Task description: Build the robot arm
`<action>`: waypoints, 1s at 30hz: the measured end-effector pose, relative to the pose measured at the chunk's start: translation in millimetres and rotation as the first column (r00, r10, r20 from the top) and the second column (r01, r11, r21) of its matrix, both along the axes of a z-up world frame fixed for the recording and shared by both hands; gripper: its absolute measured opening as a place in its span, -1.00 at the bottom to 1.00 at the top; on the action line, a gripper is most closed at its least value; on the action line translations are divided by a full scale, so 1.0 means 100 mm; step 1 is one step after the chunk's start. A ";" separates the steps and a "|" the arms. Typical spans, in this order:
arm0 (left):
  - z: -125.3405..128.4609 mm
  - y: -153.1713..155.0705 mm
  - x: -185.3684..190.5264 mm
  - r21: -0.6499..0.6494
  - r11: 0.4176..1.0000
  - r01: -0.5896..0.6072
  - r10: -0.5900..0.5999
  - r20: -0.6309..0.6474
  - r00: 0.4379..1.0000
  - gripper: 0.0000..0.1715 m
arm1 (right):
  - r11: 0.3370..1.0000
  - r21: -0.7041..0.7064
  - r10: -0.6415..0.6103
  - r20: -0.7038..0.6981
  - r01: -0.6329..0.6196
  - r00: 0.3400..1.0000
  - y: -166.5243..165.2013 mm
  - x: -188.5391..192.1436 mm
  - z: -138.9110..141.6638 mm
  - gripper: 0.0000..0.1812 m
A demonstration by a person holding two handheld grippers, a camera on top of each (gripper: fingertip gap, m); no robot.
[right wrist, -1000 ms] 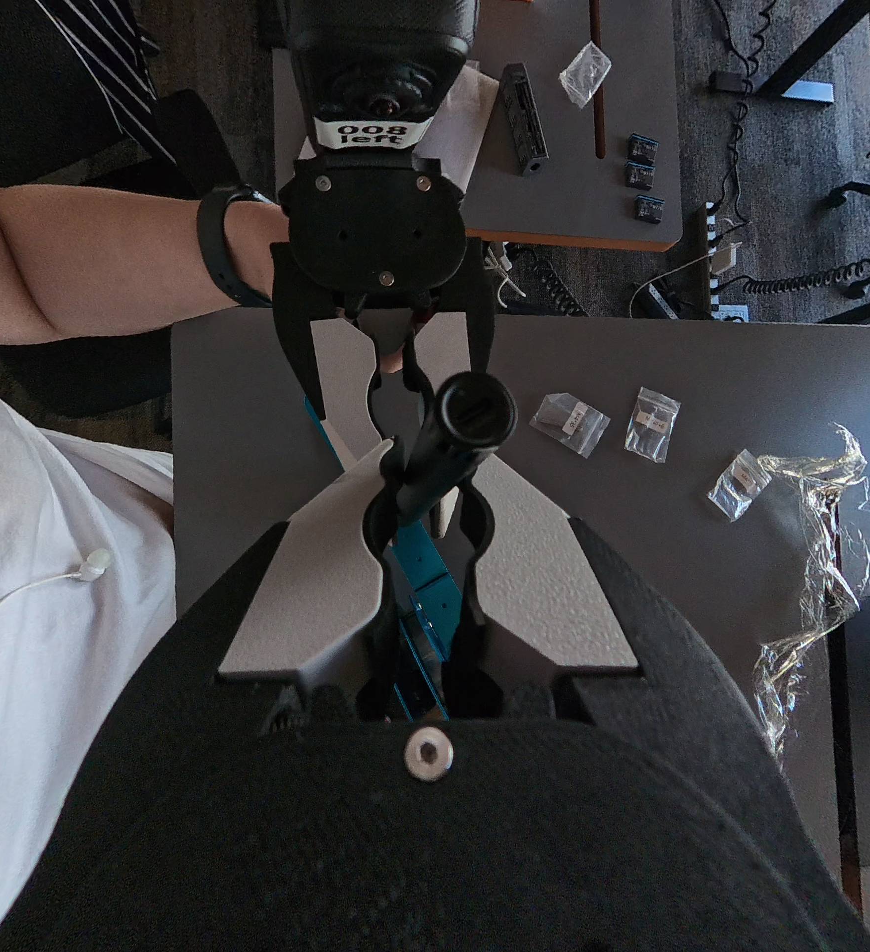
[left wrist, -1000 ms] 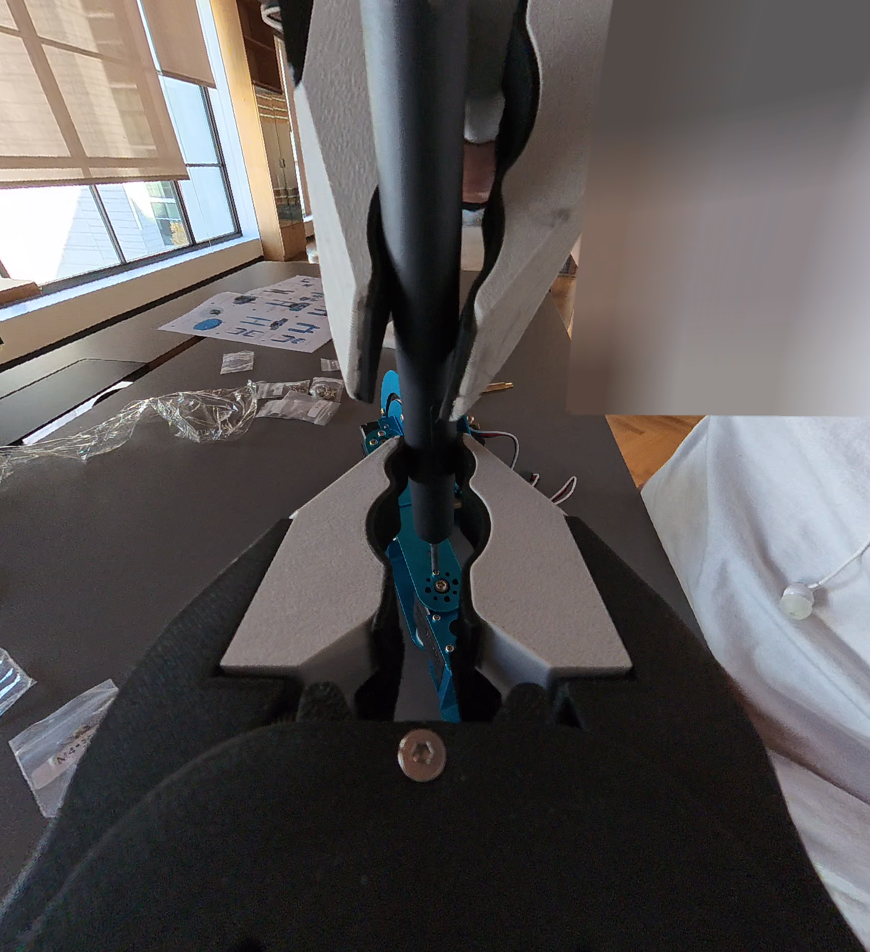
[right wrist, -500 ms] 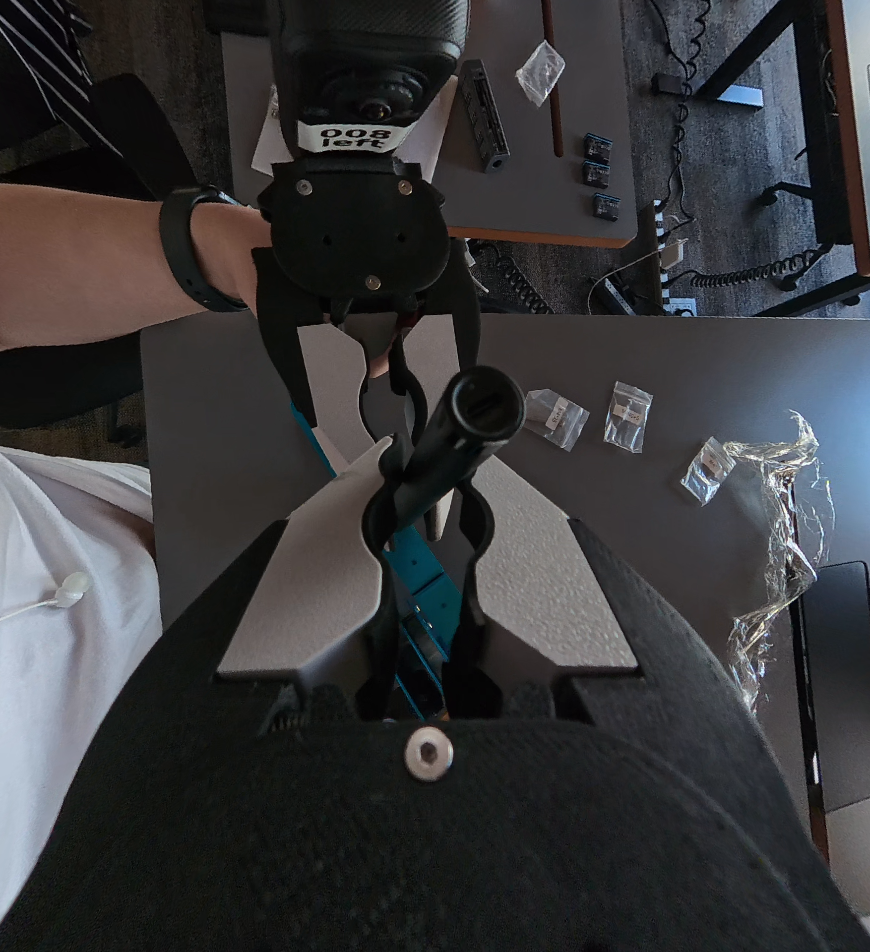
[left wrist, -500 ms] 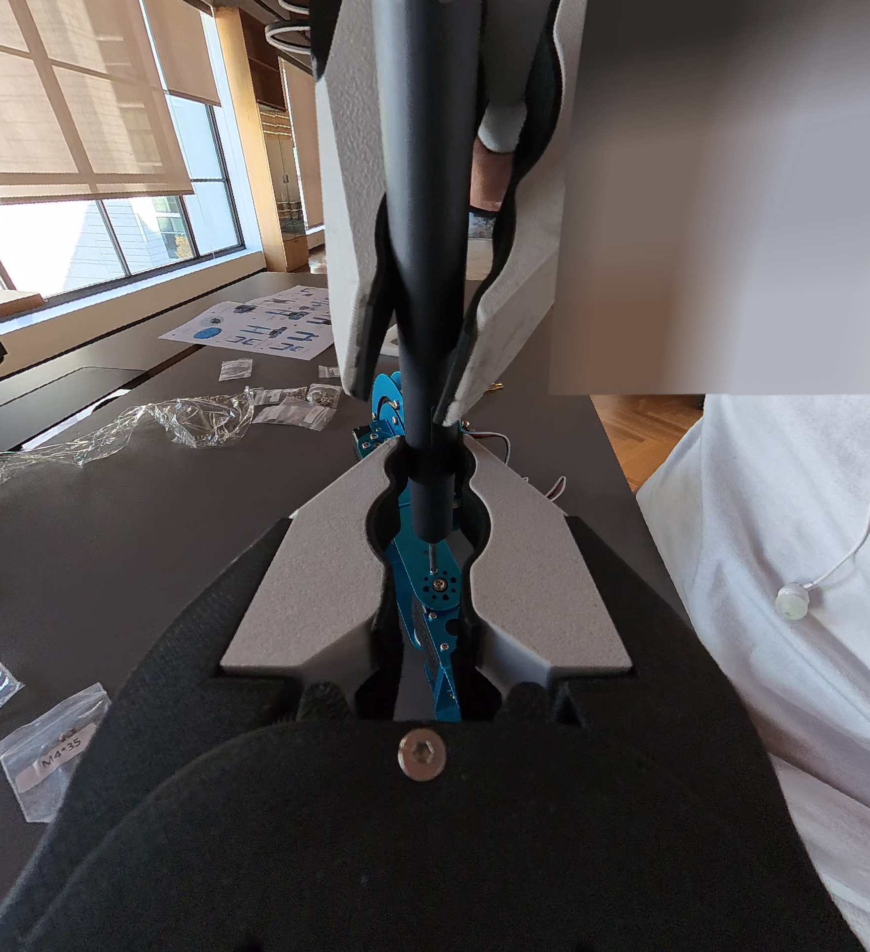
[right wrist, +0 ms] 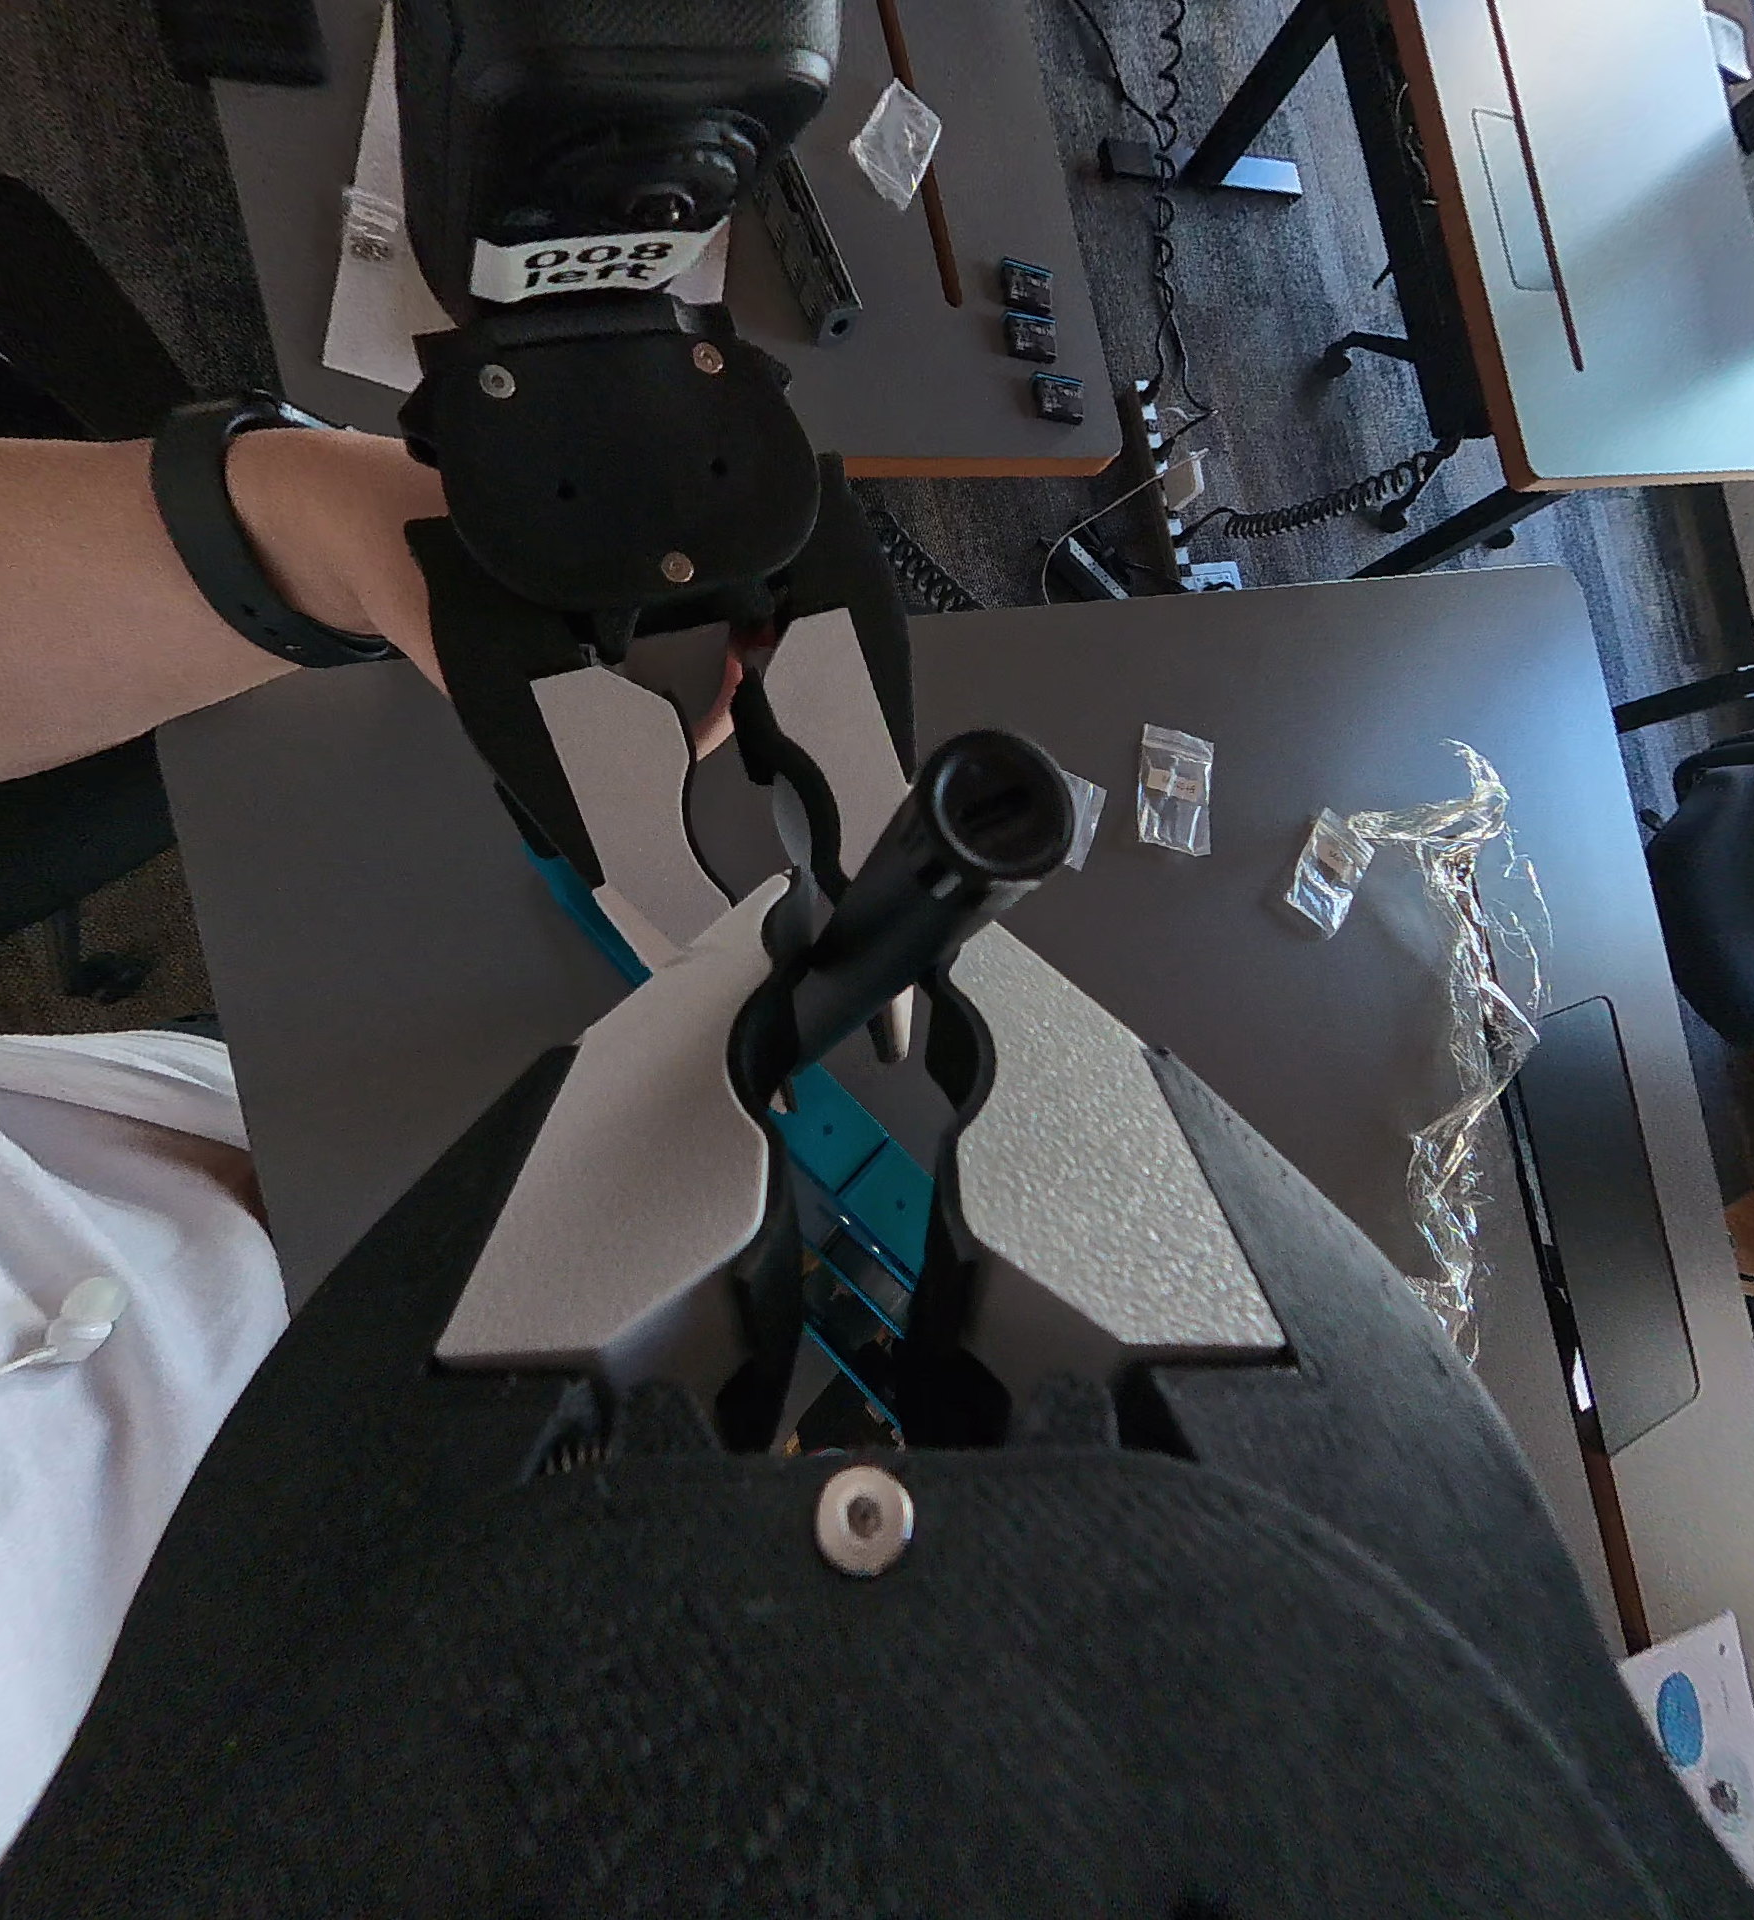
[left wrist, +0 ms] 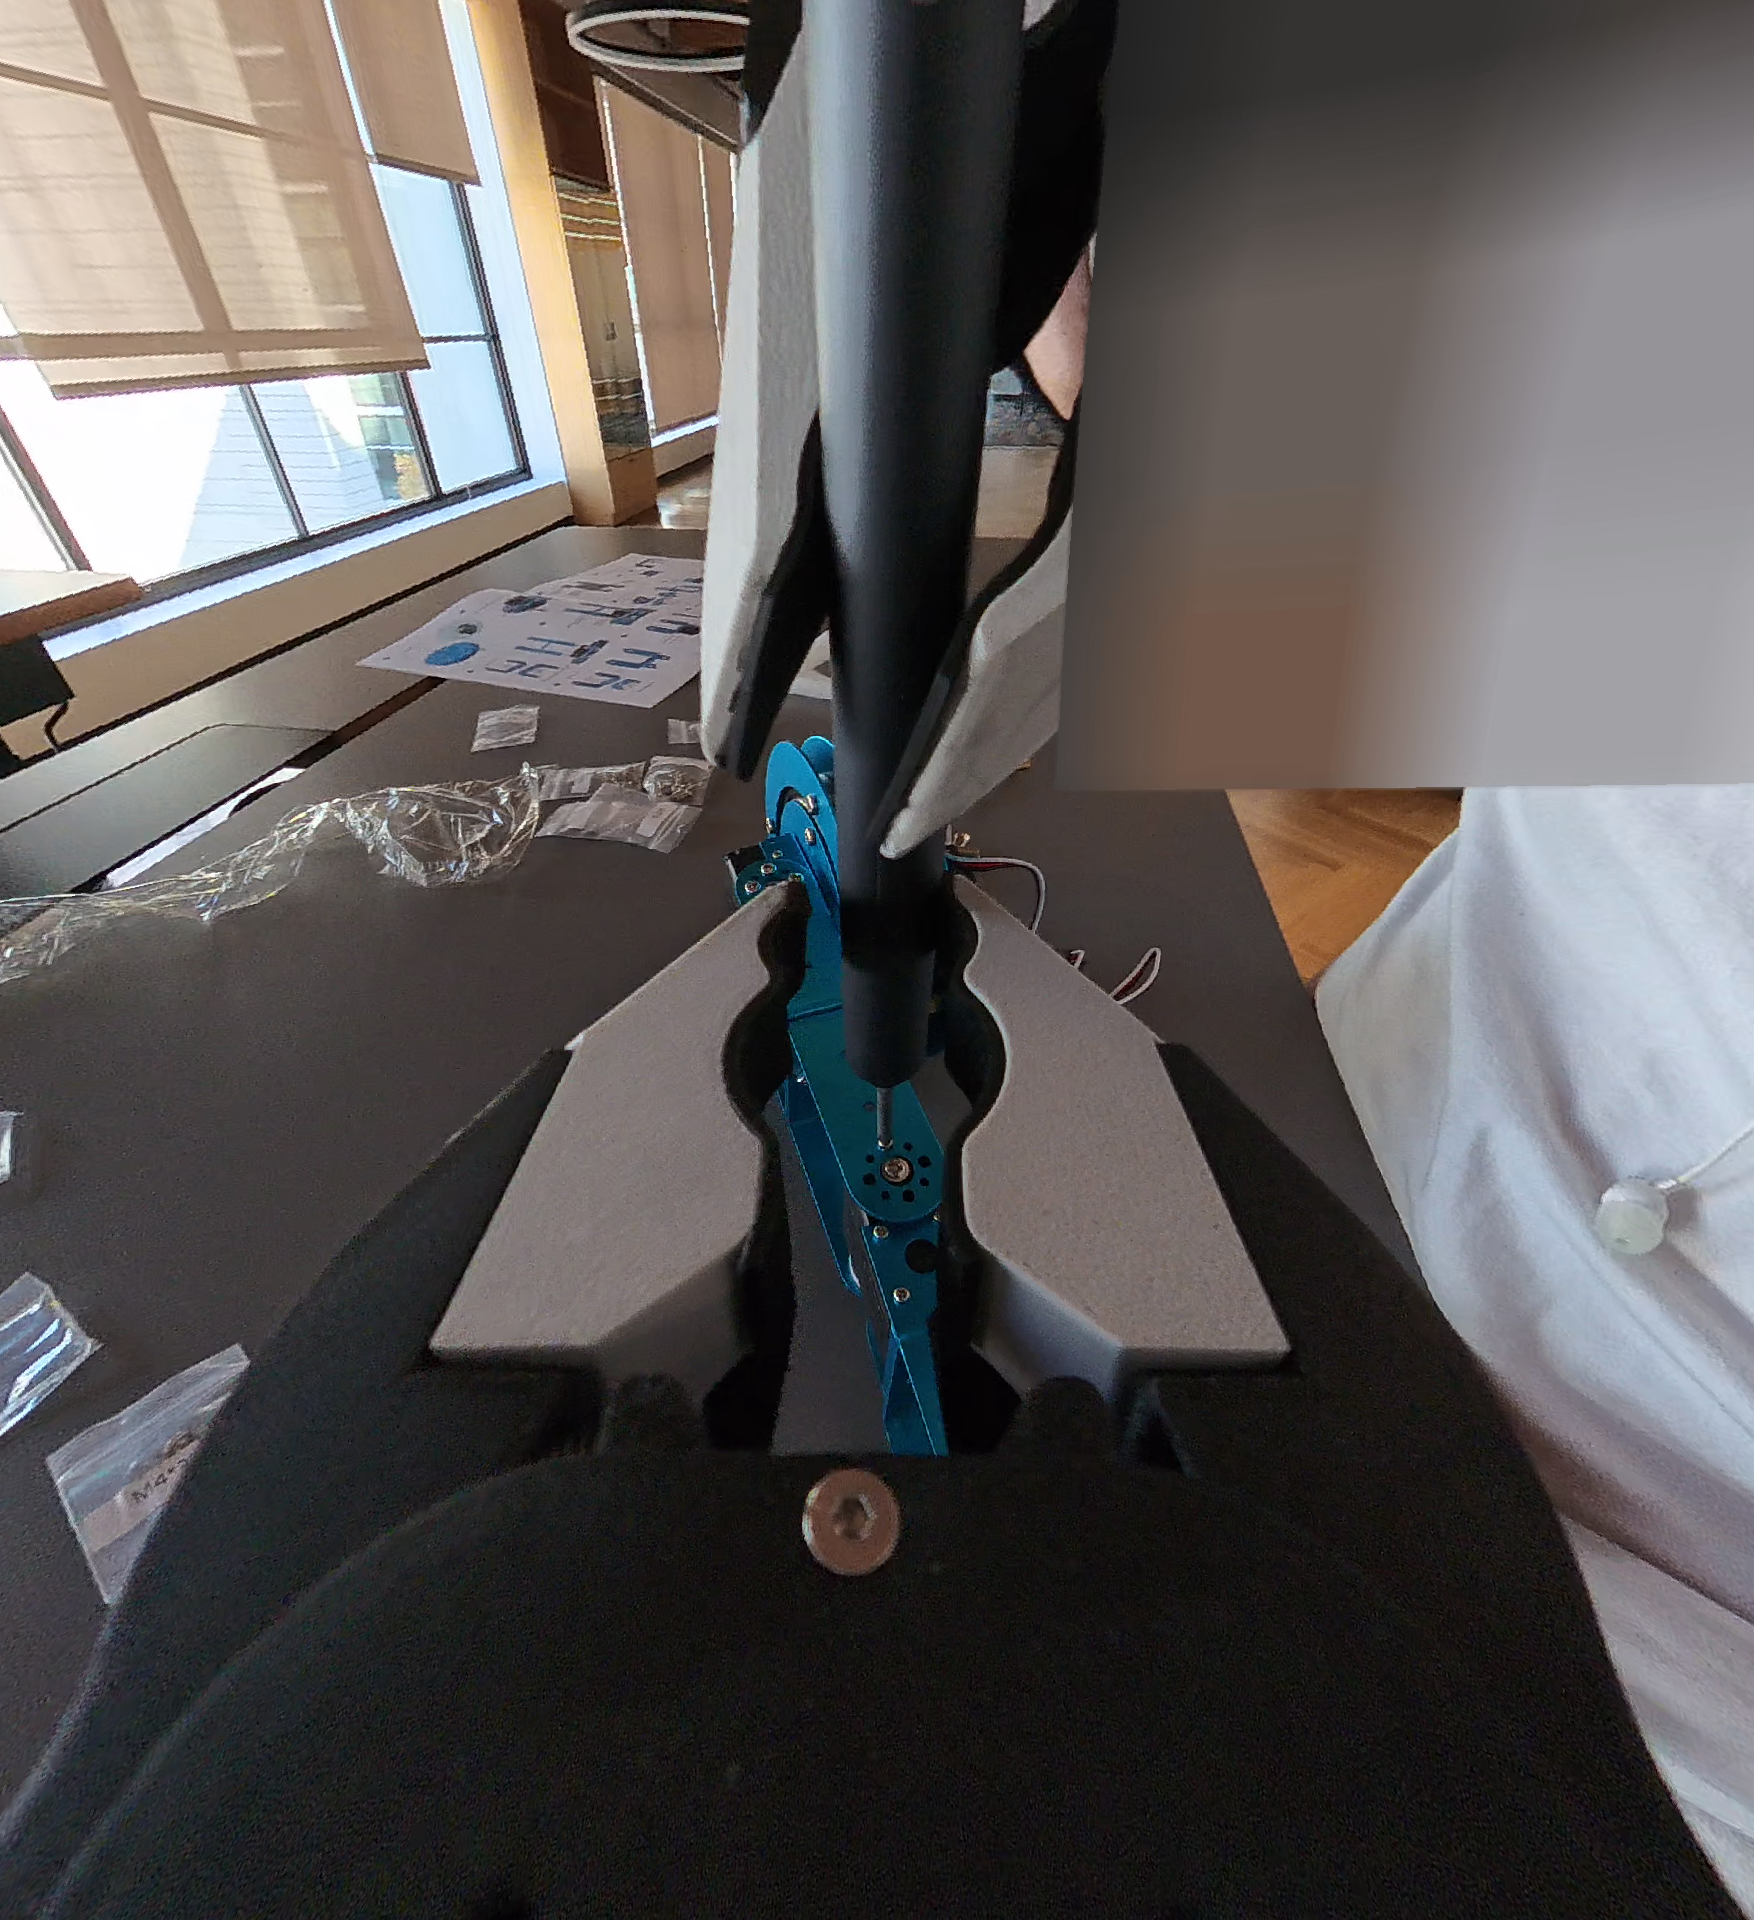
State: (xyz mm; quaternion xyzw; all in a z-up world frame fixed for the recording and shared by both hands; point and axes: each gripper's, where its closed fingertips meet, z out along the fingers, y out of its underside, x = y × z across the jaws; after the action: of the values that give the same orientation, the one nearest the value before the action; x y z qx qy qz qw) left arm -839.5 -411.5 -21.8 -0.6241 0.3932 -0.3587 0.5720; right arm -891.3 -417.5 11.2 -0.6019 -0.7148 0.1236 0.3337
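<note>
My left gripper (left wrist: 868, 904) is shut on a blue metal bracket assembly (left wrist: 894, 1205) that rests on the dark table (left wrist: 229, 1091). My right gripper (right wrist: 862, 935) is shut on a black screwdriver (right wrist: 914, 894) and holds it upright above the assembly. In the left wrist view the screwdriver (left wrist: 894, 520) comes down between my left fingers. Its thin tip touches the centre screw (left wrist: 892, 1169) of the round blue horn. The right gripper (left wrist: 821, 800) shows above it. In the right wrist view the left gripper's black body (right wrist: 608, 488) and a person's forearm show beyond the blue assembly (right wrist: 883, 1174).
Crumpled clear plastic wrap (left wrist: 416, 831) and small zip bags (left wrist: 146, 1455) lie on the table's left part. A printed sheet (left wrist: 561, 644) lies at the far end. Thin wires (left wrist: 1018, 883) trail from the assembly. A person's white shirt (left wrist: 1579, 1247) is close on the right. A second table (right wrist: 956, 208) carries small parts. The gap from one gripper's tips to the other's is roughly 6 cm.
The screwdriver tip stays on the horn's screw. The right gripper has turned and tilted, so the handle leans more to the right in its view. The left gripper keeps its hold.
</note>
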 end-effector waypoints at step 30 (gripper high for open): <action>0.01 -0.04 0.03 0.000 0.987 0.162 -0.161 -0.072 0.984 -0.81 | 0.945 -0.228 0.228 -0.048 -0.232 0.973 -0.07 0.07 0.04 -0.71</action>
State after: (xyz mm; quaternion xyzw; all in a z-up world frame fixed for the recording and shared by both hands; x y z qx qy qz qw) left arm -836.8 -415.5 -20.8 -0.6010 0.4636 -0.3803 0.5284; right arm -884.8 -424.3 15.5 -0.5480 -0.7572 0.2507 0.2518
